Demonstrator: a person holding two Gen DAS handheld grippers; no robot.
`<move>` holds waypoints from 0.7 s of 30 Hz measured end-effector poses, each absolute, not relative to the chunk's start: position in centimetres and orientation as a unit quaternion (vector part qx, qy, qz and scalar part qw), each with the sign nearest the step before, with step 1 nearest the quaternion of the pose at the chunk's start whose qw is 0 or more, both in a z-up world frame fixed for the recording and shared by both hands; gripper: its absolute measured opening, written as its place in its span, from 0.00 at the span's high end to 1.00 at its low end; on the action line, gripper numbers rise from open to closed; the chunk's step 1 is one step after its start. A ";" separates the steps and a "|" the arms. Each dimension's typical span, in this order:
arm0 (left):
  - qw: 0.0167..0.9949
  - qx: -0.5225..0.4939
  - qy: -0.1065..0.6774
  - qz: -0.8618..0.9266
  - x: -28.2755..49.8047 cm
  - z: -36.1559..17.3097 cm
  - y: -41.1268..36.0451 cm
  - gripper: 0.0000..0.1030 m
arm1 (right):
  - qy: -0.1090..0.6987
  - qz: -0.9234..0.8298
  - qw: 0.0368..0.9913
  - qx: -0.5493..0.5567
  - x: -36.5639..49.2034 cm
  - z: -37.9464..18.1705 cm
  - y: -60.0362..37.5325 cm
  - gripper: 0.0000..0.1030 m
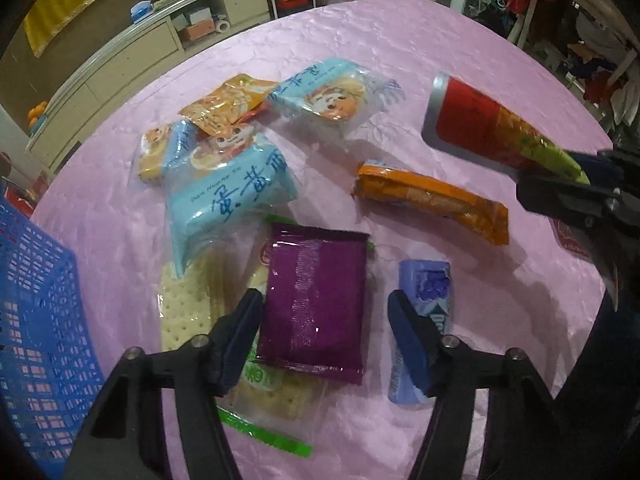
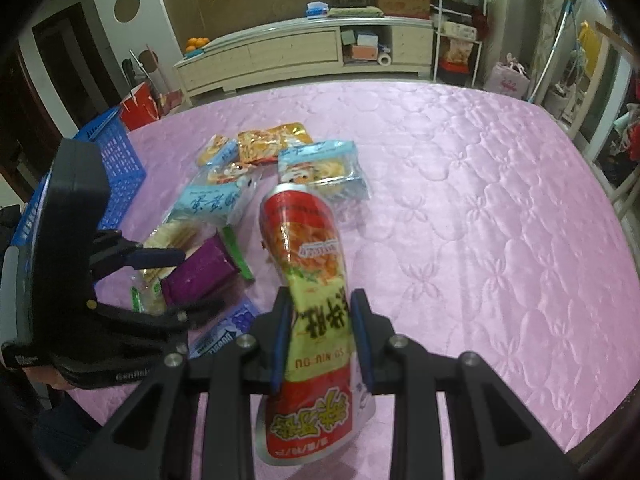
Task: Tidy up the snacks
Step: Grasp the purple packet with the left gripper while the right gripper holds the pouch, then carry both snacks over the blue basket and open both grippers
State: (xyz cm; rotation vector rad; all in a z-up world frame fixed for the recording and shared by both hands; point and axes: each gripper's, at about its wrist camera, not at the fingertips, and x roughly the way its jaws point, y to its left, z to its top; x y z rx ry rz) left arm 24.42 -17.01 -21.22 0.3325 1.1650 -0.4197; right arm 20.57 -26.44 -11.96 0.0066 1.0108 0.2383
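The left claw (image 1: 324, 344) sat low in the left wrist view, spread on either side of the purple pack (image 1: 316, 304), fingers not pressing it yet. That pack lay on a cracker pack (image 1: 188, 316) at lower centre, on the pink desk (image 1: 440, 40). A lilac pack (image 1: 424, 320) was just right of it, an orange bar (image 1: 432, 200) above that, and blue cake packs (image 1: 236, 188) piled at centre left. The blue basket (image 1: 36, 320) filled the lower left edge. In the right wrist view, the right claw (image 2: 322, 344) pinched the red bag (image 2: 308, 264) around its middle, held up off the desk at centre frame.
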 end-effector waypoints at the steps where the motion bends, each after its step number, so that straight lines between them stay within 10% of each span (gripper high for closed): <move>1: 0.803 0.148 0.545 -0.191 24.6 -21.1 -16.8 0.54 | 0.484 0.116 0.867 0.005 20.5 -11.9 -26.4 0.68; 21: 0.868 0.084 0.458 -0.172 19.4 -10.8 -10.0 0.55 | 0.422 0.161 0.892 -0.018 17.0 -3.1 -20.1 0.68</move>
